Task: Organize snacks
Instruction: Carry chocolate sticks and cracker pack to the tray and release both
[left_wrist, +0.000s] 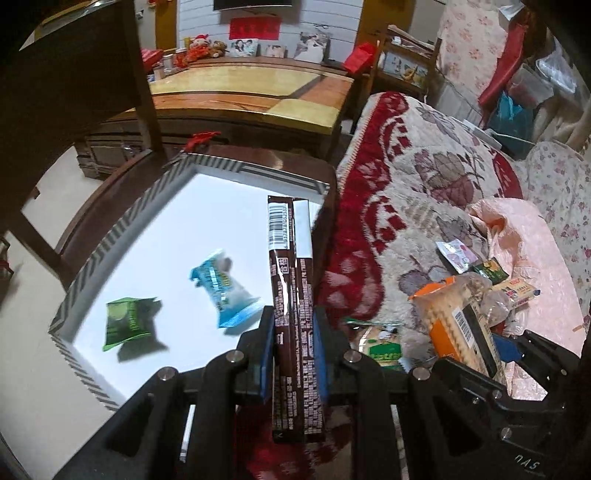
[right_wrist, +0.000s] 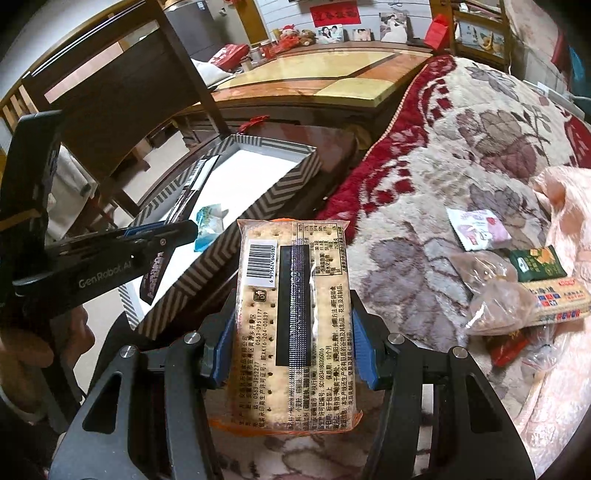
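My left gripper (left_wrist: 293, 332) is shut on a long brown snack bar pack (left_wrist: 291, 280), held upright over the right edge of the striped box (left_wrist: 92, 251). Inside the box lie a green packet (left_wrist: 127, 323) and a blue-and-white packet (left_wrist: 225, 288). My right gripper (right_wrist: 293, 339) is shut on a cracker pack (right_wrist: 291, 325) with an orange edge, above the floral blanket next to the box (right_wrist: 236, 243). The cracker pack also shows in the left wrist view (left_wrist: 458, 317). The left gripper shows in the right wrist view (right_wrist: 162, 236) over the box.
More snacks lie on the blanket at right: a pink-white sachet (right_wrist: 478, 227), a green packet (right_wrist: 537, 262), a yellow cracker pack (right_wrist: 554, 299) and clear bags (right_wrist: 495, 295). The box rests on a dark chair seat (left_wrist: 110, 192). A wooden table (left_wrist: 251, 92) stands behind.
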